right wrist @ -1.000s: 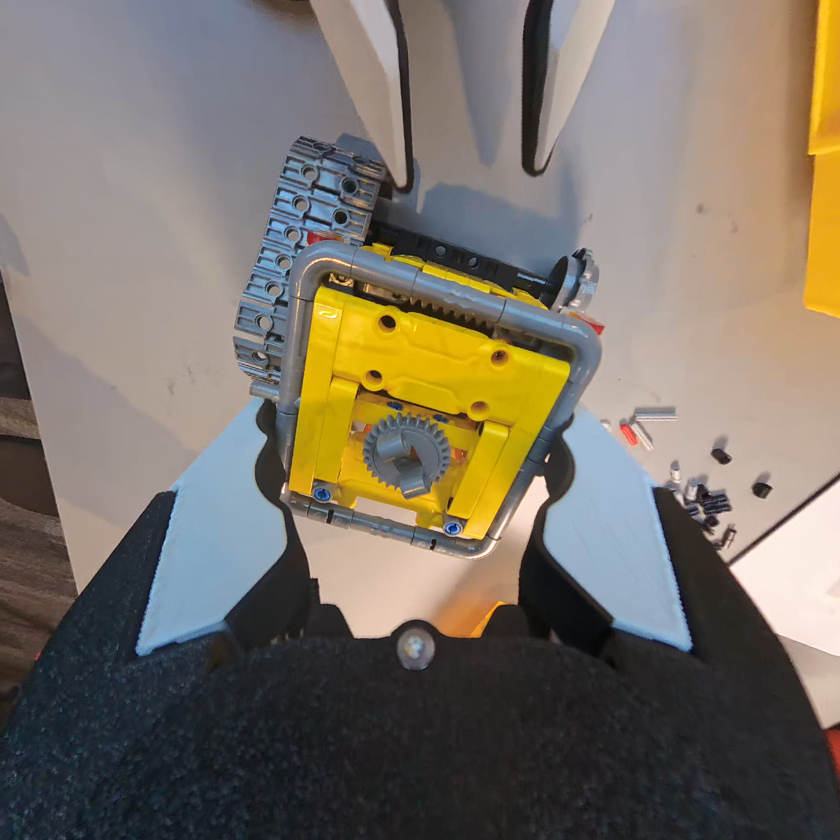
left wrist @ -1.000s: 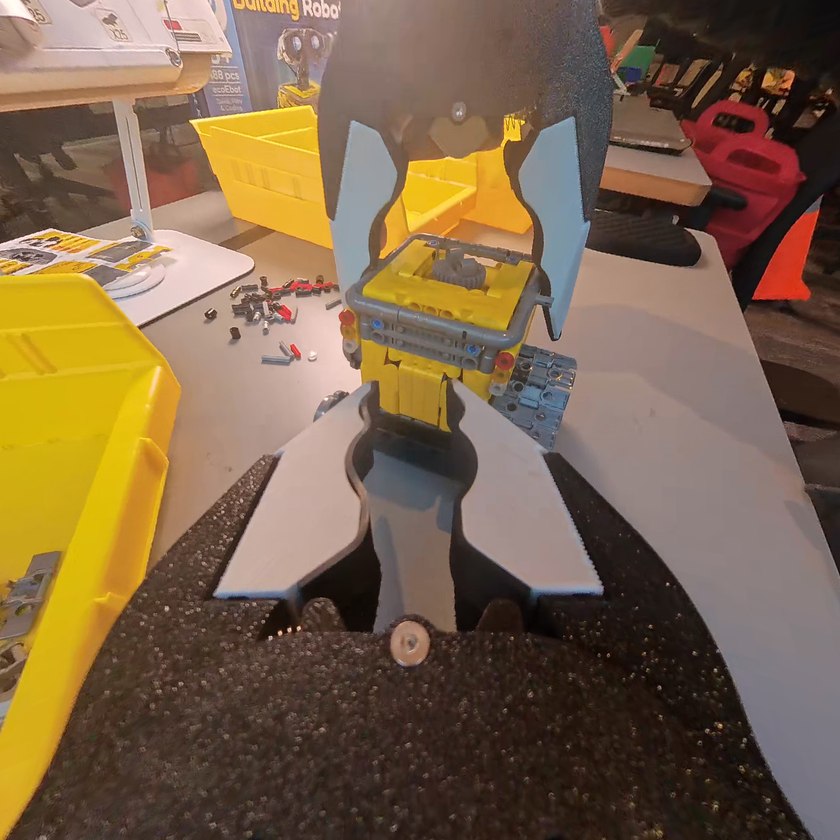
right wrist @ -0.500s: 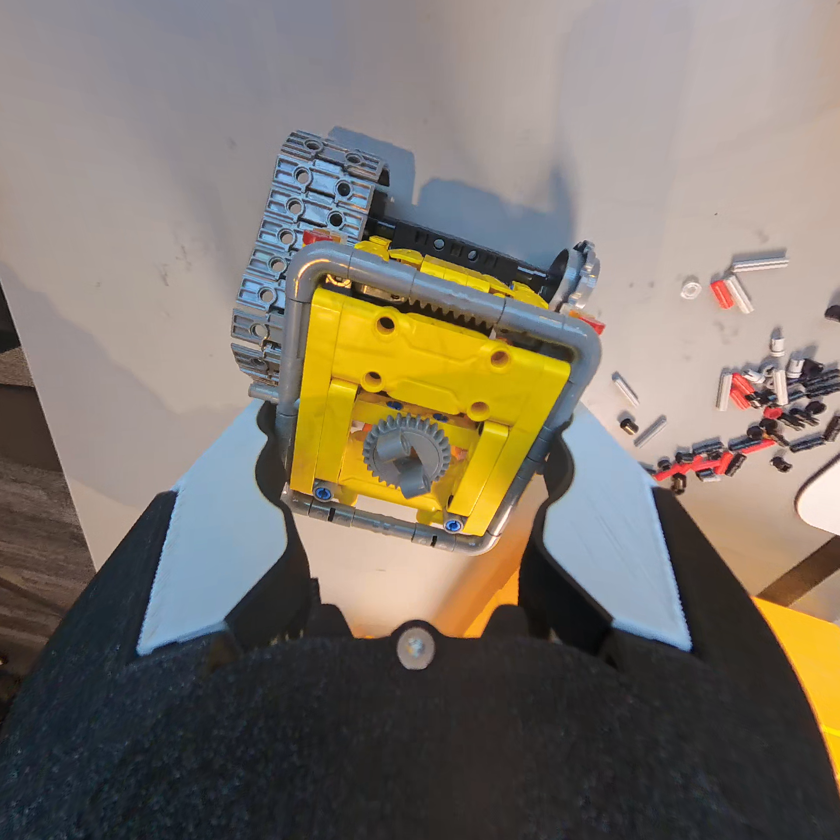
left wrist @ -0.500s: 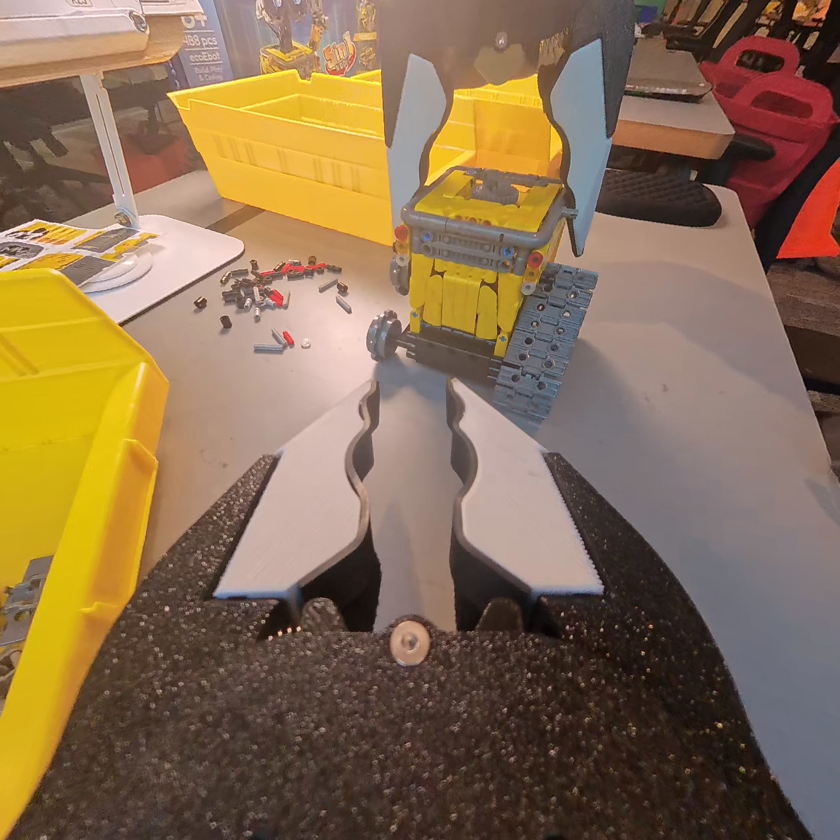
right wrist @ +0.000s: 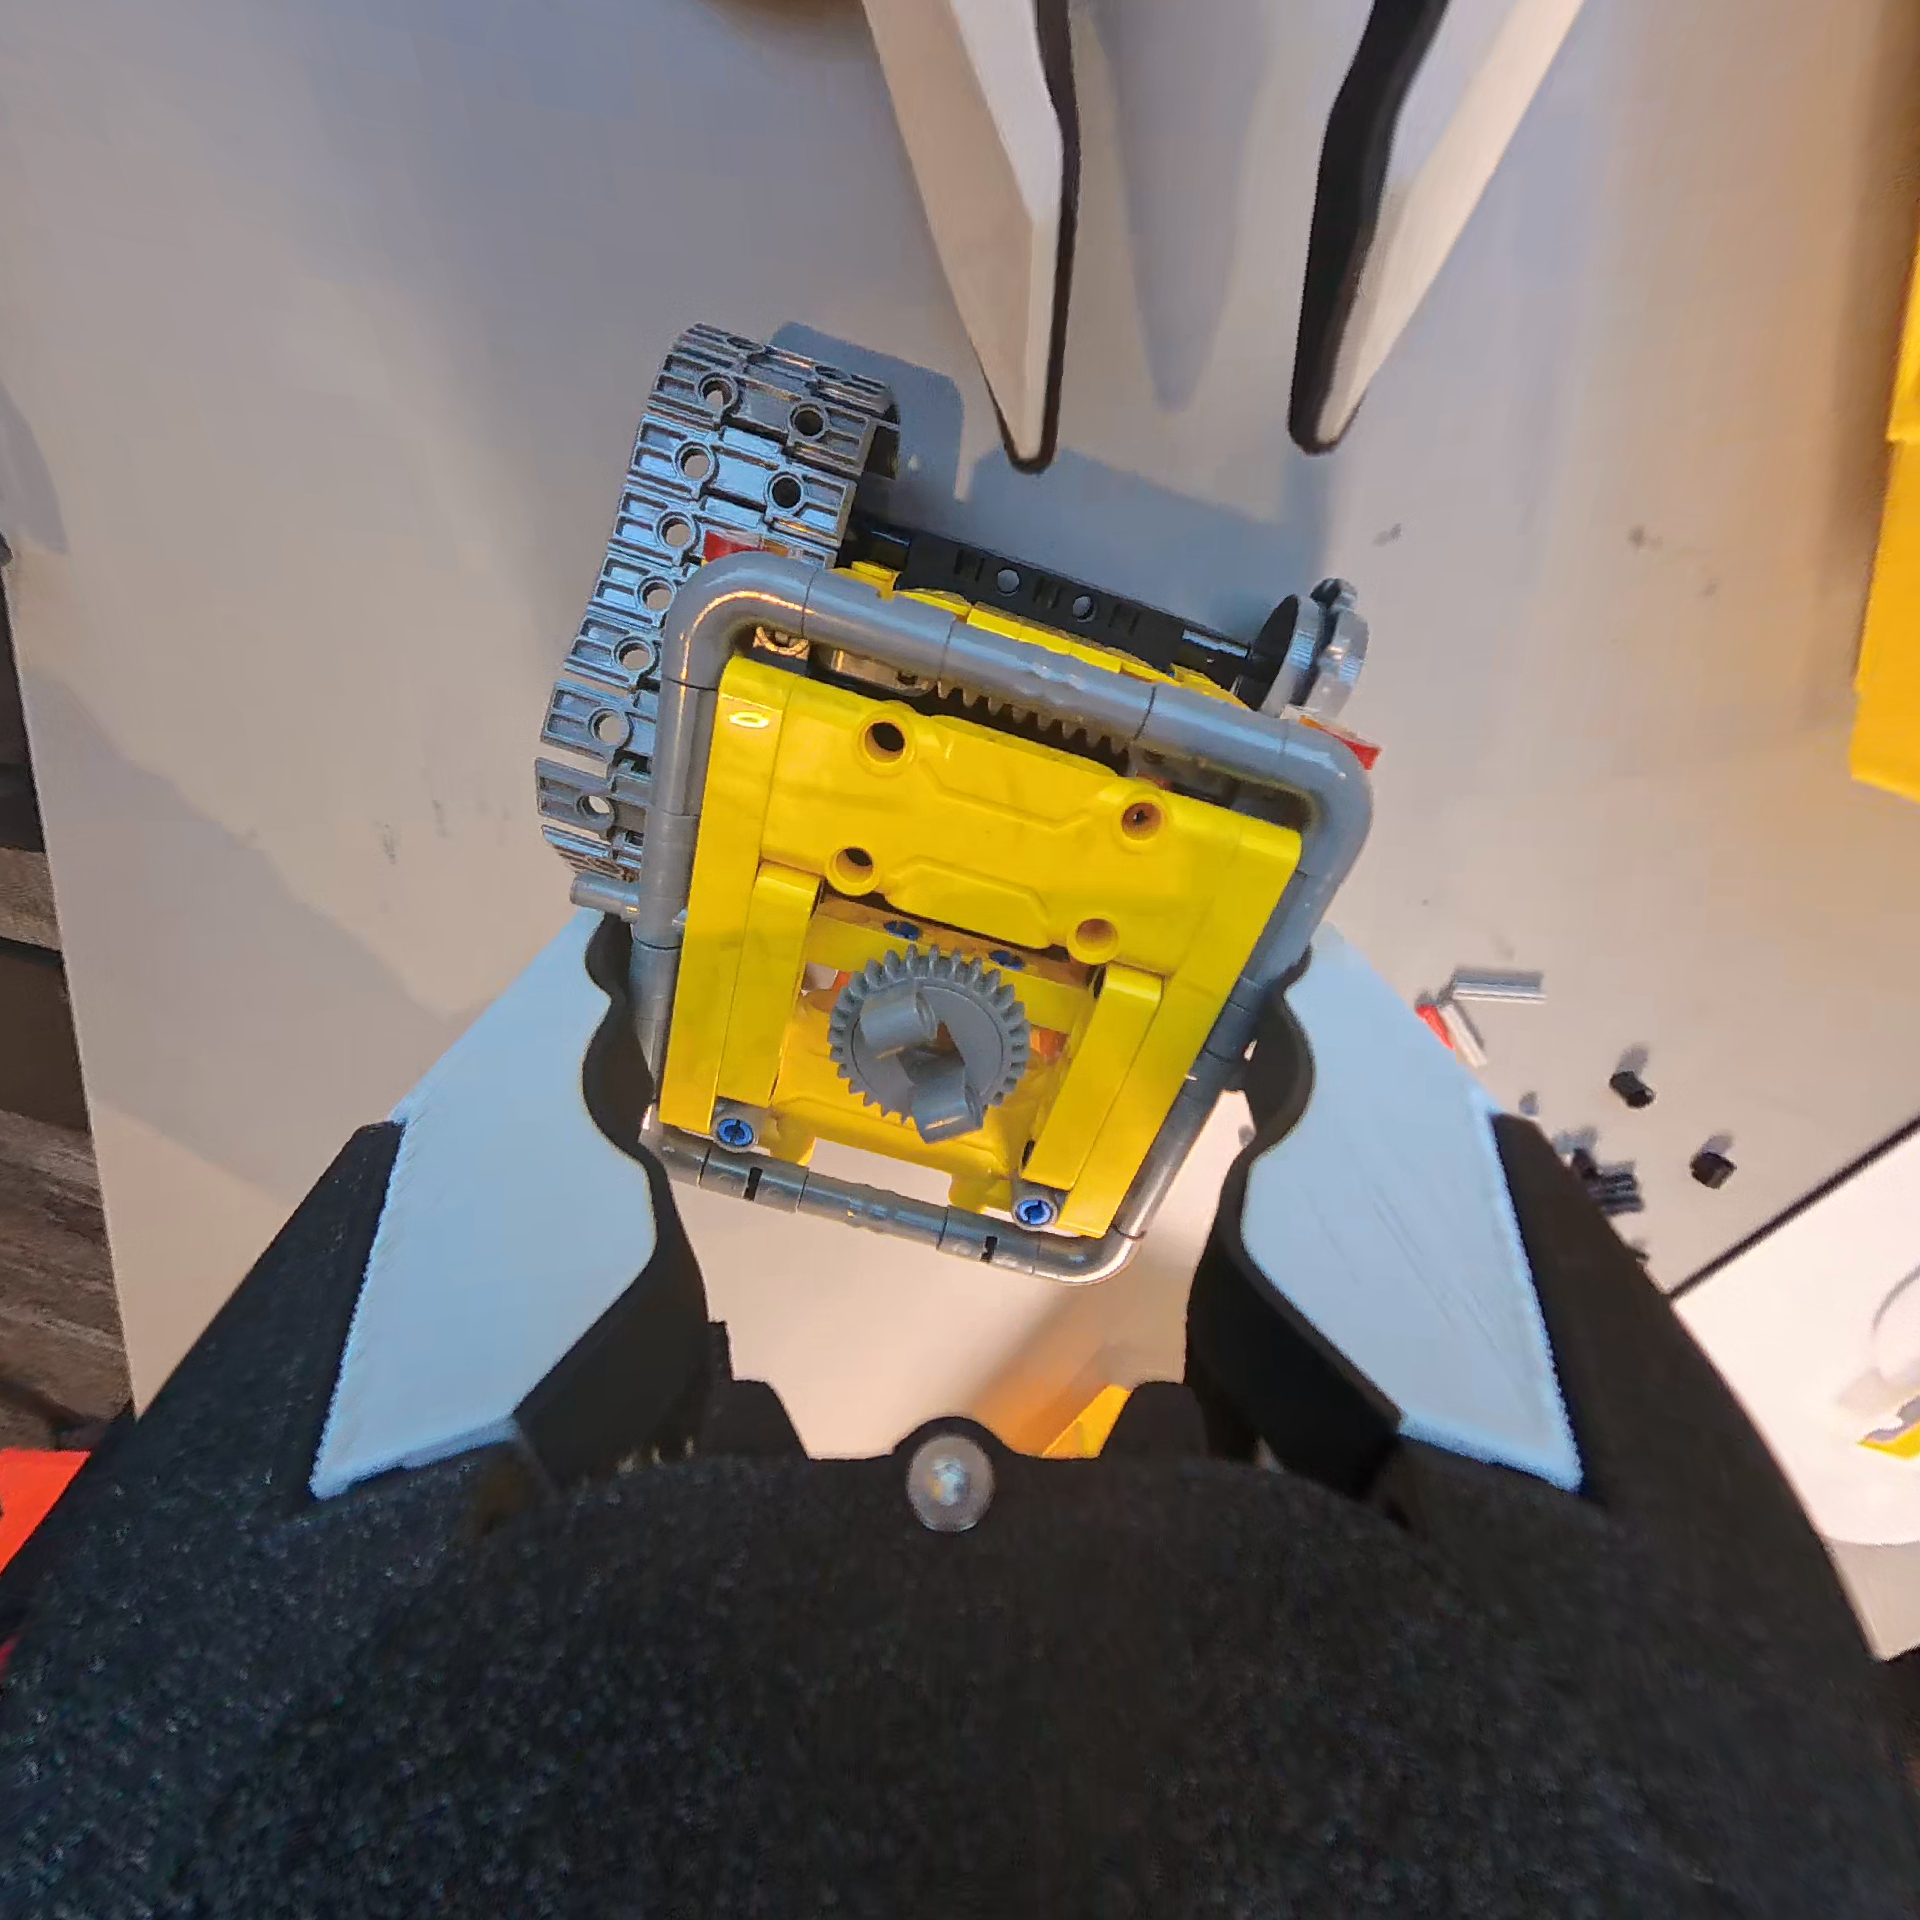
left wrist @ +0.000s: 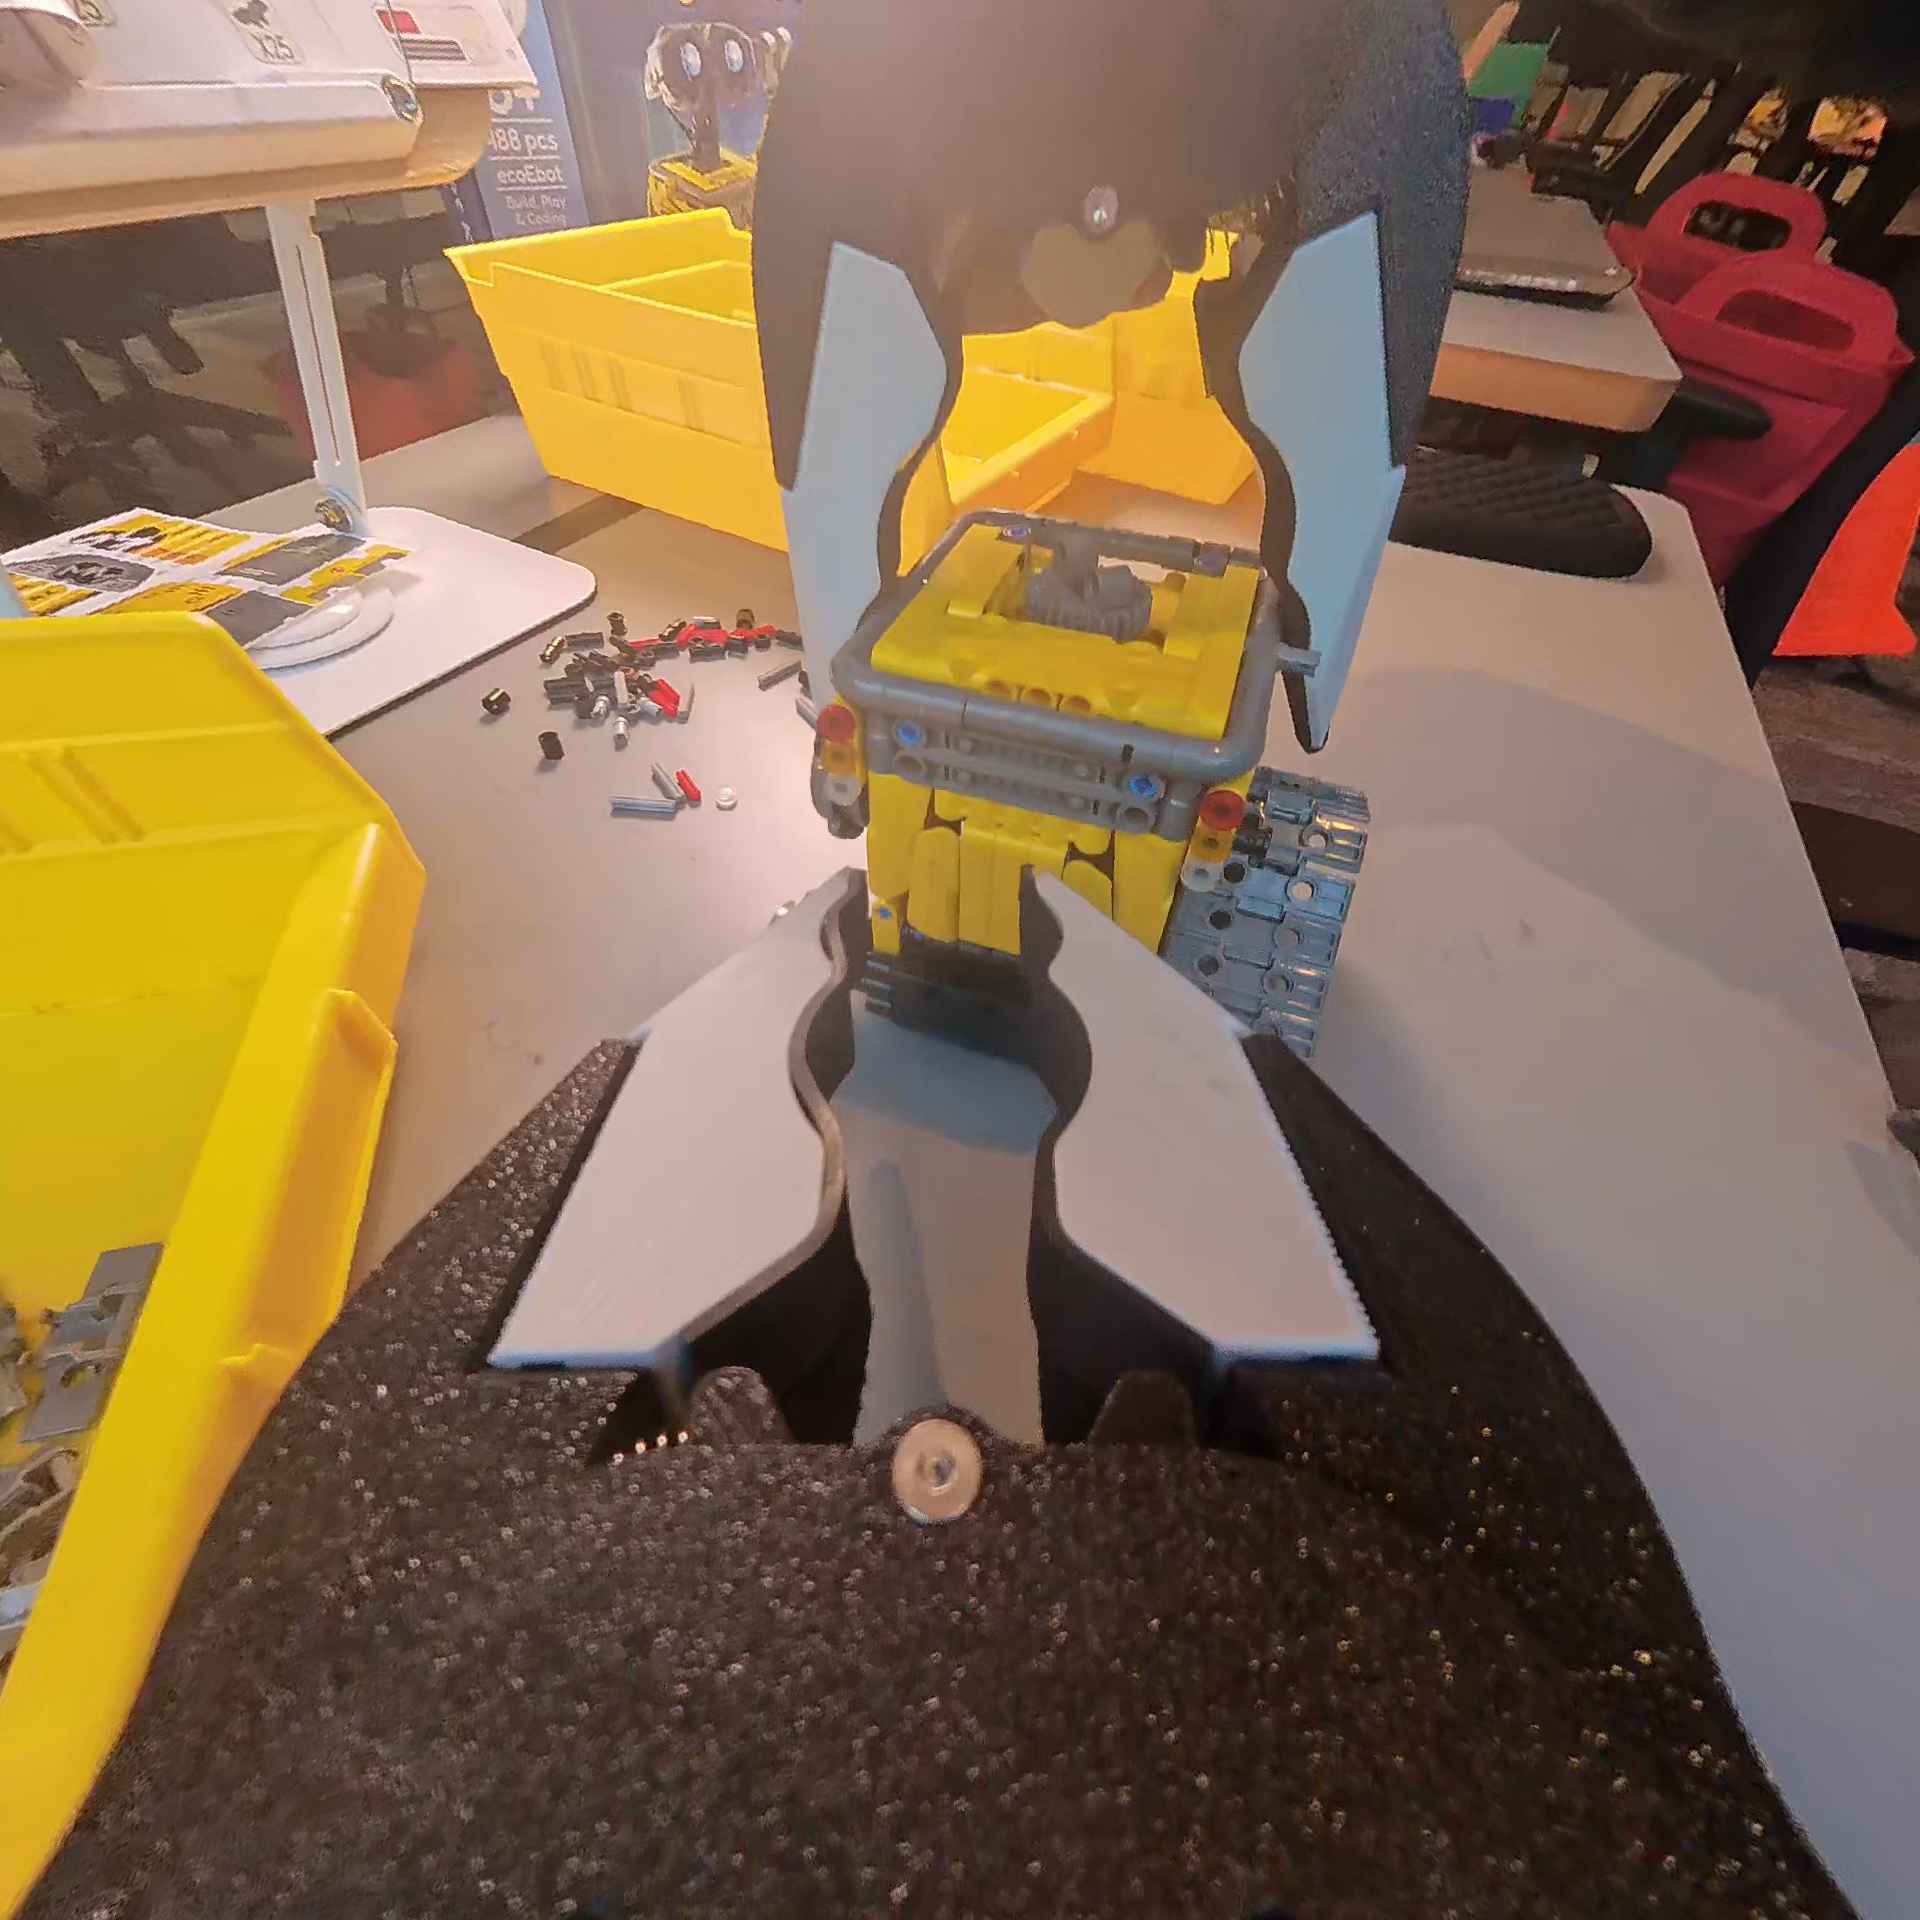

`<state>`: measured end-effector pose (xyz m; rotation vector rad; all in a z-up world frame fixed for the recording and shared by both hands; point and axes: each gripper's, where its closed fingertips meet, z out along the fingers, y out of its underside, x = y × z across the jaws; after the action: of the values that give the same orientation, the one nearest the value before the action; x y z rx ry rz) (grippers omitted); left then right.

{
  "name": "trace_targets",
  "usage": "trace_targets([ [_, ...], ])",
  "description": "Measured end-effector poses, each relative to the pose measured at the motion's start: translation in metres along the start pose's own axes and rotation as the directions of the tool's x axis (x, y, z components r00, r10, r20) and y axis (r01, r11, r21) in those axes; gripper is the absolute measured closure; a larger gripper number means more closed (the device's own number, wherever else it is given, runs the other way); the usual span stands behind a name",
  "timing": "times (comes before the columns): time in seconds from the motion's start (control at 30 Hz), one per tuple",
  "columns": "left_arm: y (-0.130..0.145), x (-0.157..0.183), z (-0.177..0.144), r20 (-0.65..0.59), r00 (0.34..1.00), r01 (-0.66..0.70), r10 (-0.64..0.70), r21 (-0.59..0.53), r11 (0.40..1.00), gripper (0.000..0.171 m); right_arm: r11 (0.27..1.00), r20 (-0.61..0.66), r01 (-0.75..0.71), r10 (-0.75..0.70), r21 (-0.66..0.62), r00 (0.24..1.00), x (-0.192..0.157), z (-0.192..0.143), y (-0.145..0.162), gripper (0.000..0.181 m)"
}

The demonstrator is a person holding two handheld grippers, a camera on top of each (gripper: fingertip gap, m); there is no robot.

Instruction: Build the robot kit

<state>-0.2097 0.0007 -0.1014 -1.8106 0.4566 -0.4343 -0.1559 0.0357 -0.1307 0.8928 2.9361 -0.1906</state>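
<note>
Fingers (right wrist: 1444,1122) of the right gripper (right wrist: 945,1029) clamp the yellow brick model (right wrist: 977,862) from above; left gripper (left wrist: 951,914) parted.

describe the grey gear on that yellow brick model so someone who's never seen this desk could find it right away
Start at the grey table, where the right gripper clamps a boxy yellow brick model from above. Its flat top is ringed by a grey tube frame. The gear lies flat in a recess of that top: the only round, toothed grey piece there, unlike the linked grey track down one side.

Saw a near yellow bin (left wrist: 208,1039) at left, a far yellow bin (left wrist: 623,364) upper centre, loose pins (left wrist: 623,686) scattered between, a white stand base (left wrist: 468,587) upper left.
</note>
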Motion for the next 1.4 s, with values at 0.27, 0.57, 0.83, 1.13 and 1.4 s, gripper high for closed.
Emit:
trace_targets([
  [0.27, -0.001, 0.000, -0.001, -0.007, 1.000, 0.012, -0.011, 0.007, 1.000, 0.145, 0.999, 0.001, -0.025, 0.025, -0.036, 1.000, -0.008, -0.002, 0.025, 0.063],
  [0.57, 0.004, 0.002, 0.003, -0.007, 1.000, -0.010, 0.010, -0.025, 1.000, 0.145, 0.996, -0.011, -0.075, 0.075, -0.052, 0.997, -0.019, -0.004, 0.057, 0.063],
  [0.83, 0.008, 0.007, 0.006, -0.017, 0.999, -0.045, 0.044, -0.054, 0.998, 0.145, 0.998, -0.009, -0.052, 0.052, -0.023, 0.999, -0.012, -0.002, 0.032, 0.063],
  [1.13, 0.009, 0.012, 0.006, -0.035, 0.997, -0.071, 0.069, -0.058, 0.996, 0.144, 0.968, -0.111, -0.118, 0.145, 0.221, 0.983, -0.011, -0.029, 0.020, 0.058],
  [1.4, 0.033, 0.062, 0.015, -0.235, 0.931, -0.319, 0.281, -0.146, 0.936, 0.133, 0.772, -0.317, -0.092, 0.362, 0.629, 0.877, -0.039, -0.065, 0.033, 0.075],
])
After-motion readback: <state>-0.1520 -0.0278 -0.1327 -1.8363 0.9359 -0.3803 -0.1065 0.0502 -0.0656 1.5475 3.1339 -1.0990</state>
